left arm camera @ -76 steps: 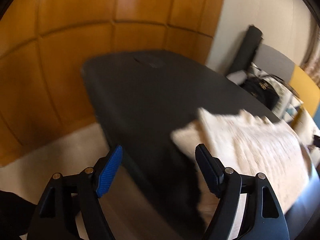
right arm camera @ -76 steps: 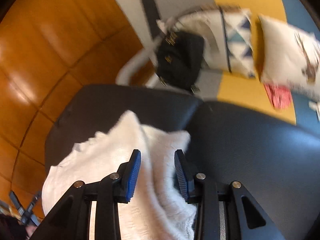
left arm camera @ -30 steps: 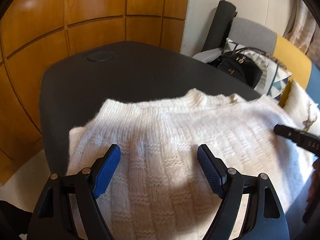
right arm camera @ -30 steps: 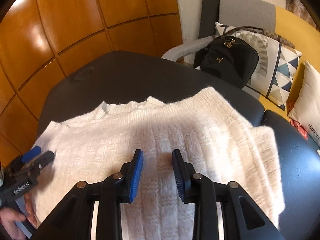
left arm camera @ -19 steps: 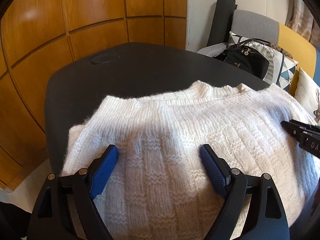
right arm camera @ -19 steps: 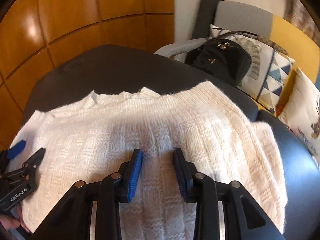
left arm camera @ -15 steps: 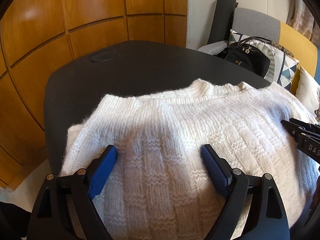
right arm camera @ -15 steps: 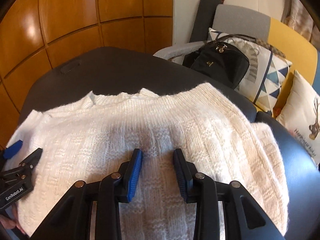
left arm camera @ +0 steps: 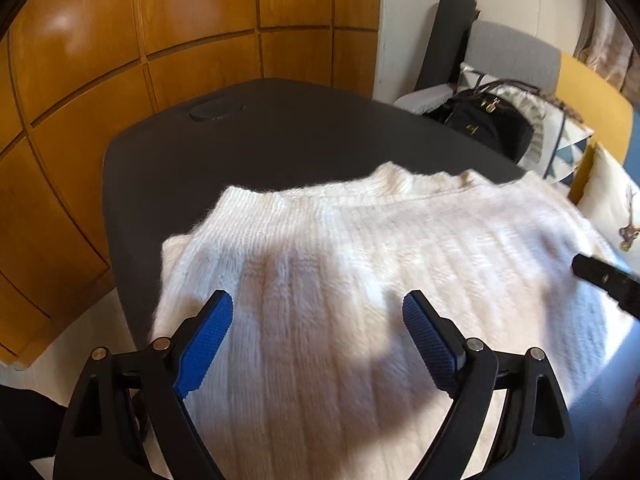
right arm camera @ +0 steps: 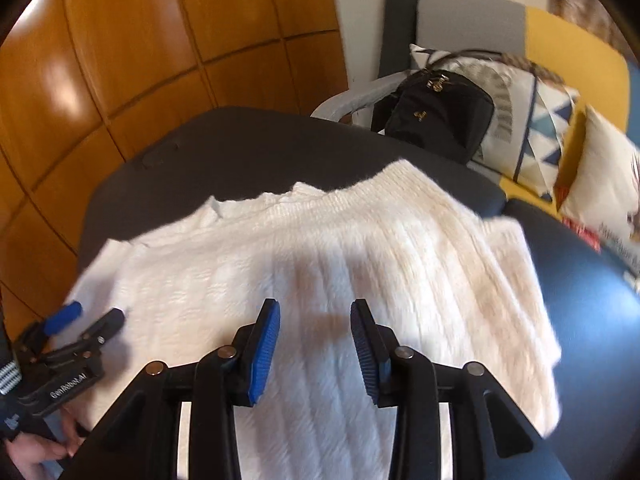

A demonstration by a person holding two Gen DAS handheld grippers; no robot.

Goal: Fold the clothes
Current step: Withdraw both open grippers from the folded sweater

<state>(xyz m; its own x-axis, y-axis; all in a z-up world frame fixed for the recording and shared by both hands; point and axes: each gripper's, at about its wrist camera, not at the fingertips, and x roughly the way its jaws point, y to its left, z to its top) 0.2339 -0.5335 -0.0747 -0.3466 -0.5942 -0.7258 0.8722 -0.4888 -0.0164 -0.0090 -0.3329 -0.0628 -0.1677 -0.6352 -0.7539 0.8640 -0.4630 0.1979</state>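
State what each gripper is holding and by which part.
Nothing is held. The left gripper and right gripper both hover open above the white sweater; no knit sits between their fingers.

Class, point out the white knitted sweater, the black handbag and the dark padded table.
white knitted sweater (left arm camera: 400, 248), left wrist view, ribbed middle.
black handbag (right arm camera: 436, 116), right wrist view, front panel.
dark padded table (left arm camera: 280, 132), left wrist view, bare top.
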